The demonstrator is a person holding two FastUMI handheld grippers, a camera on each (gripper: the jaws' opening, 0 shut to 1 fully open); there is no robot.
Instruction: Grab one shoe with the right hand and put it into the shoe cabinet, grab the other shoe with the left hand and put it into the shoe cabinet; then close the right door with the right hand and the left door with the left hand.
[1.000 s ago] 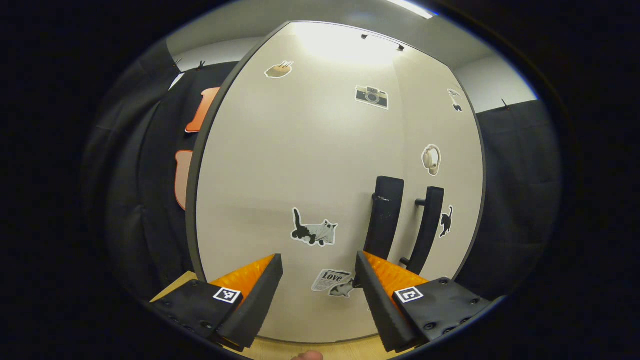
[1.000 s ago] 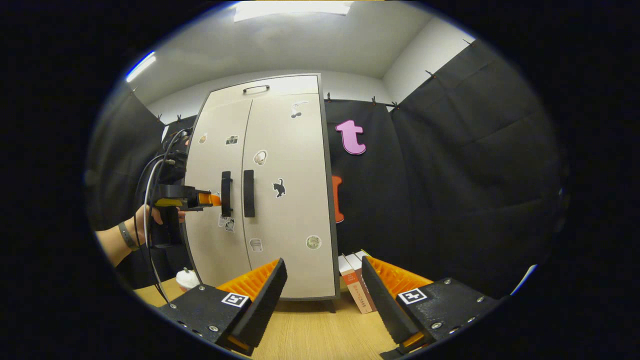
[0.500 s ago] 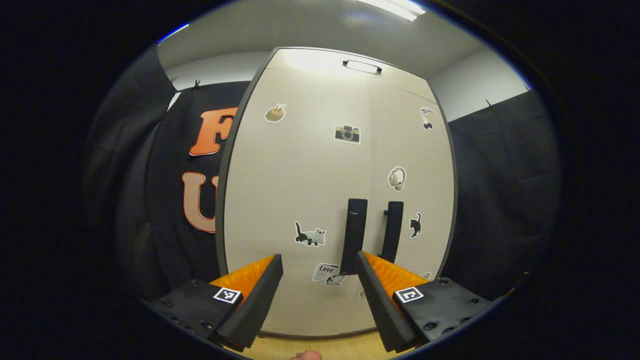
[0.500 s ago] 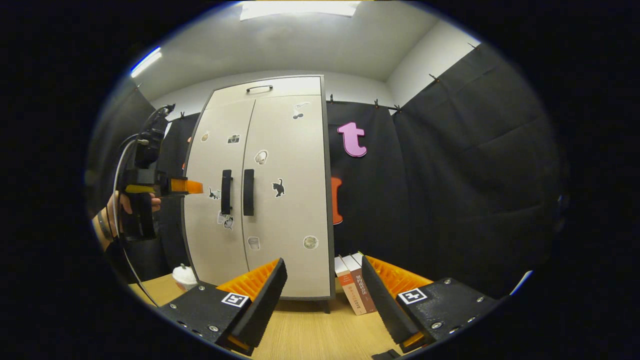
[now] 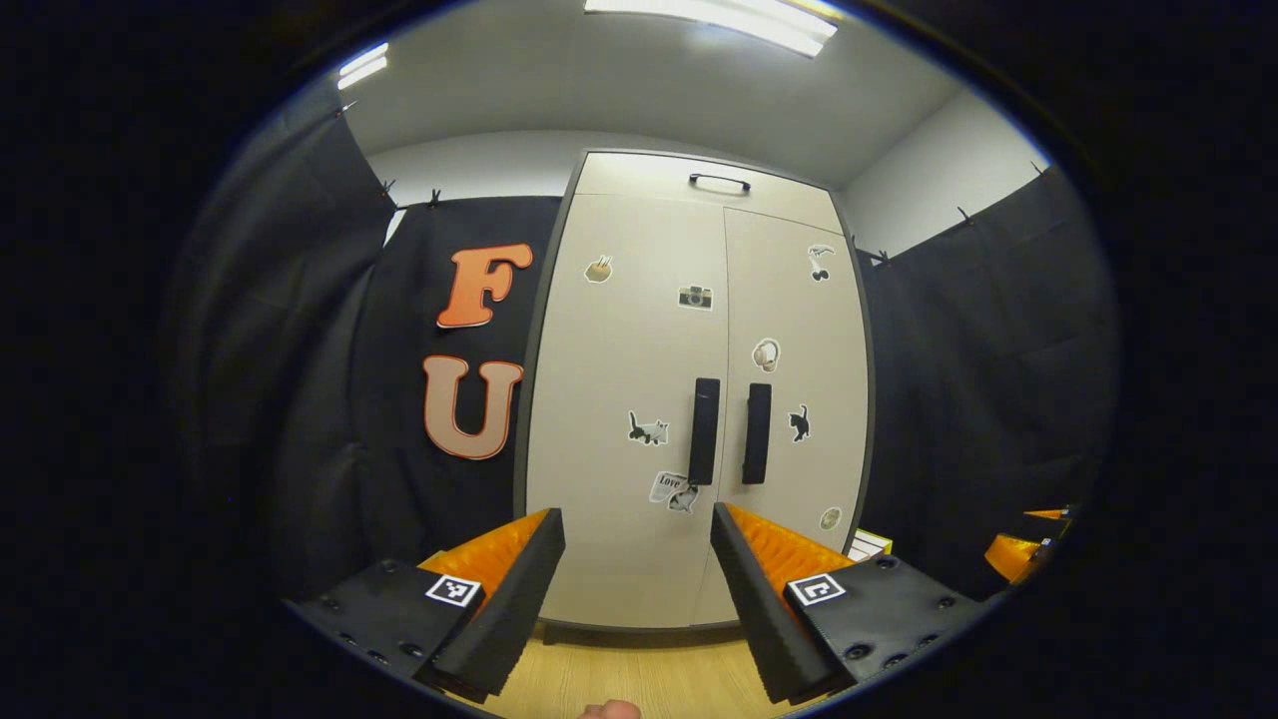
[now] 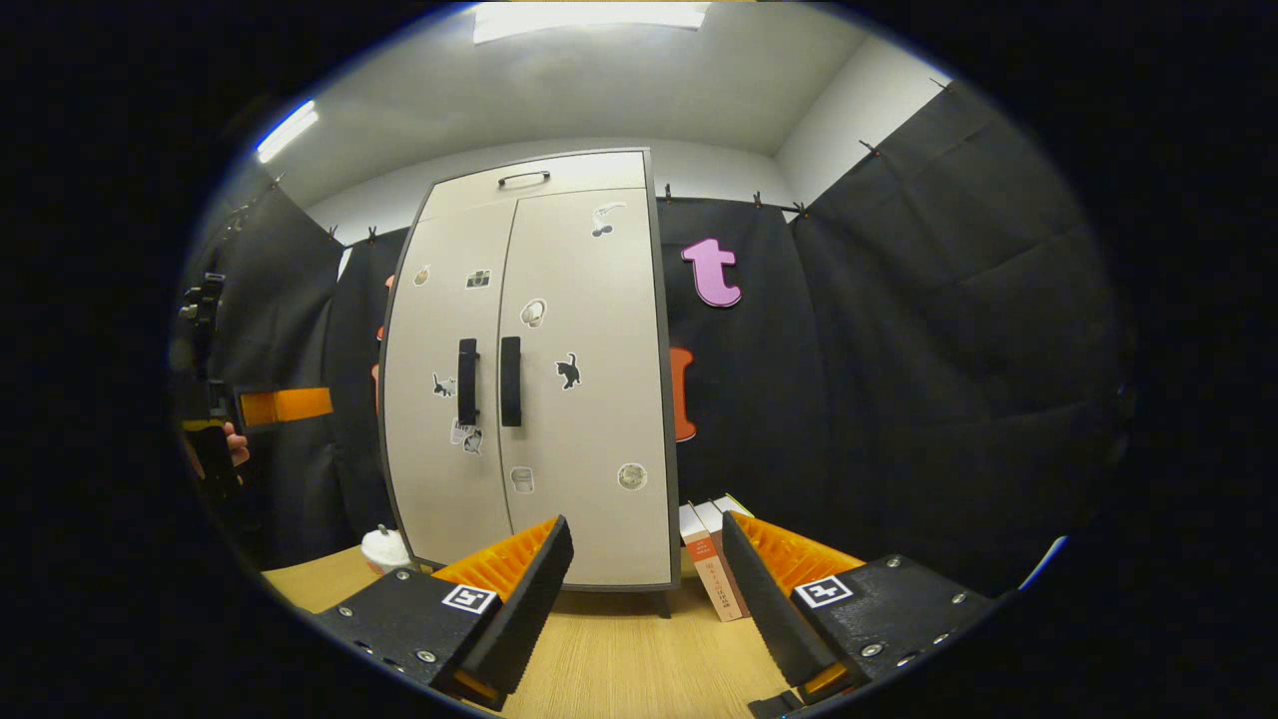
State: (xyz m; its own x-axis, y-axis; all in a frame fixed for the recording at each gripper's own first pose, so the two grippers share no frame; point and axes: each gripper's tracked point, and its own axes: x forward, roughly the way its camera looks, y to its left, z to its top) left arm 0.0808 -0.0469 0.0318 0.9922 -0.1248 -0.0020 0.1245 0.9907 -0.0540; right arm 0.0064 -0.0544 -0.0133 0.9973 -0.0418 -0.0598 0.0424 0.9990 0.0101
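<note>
Looking at the shoe cabinet (image 5: 689, 399), both doors are flush shut; I've got left tongs (image 5: 637, 579) and right tongs (image 6: 647, 584) spread wide, holding nothing.

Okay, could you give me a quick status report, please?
Left gripper open, empty. Right gripper open, empty. Shoe cabinet doors both shut. Nothing in the way.

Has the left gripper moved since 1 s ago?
Yes. It backed away from the cabinet: in the right gripper view the left gripper now sits well clear of the left door handle, open and empty.
</note>
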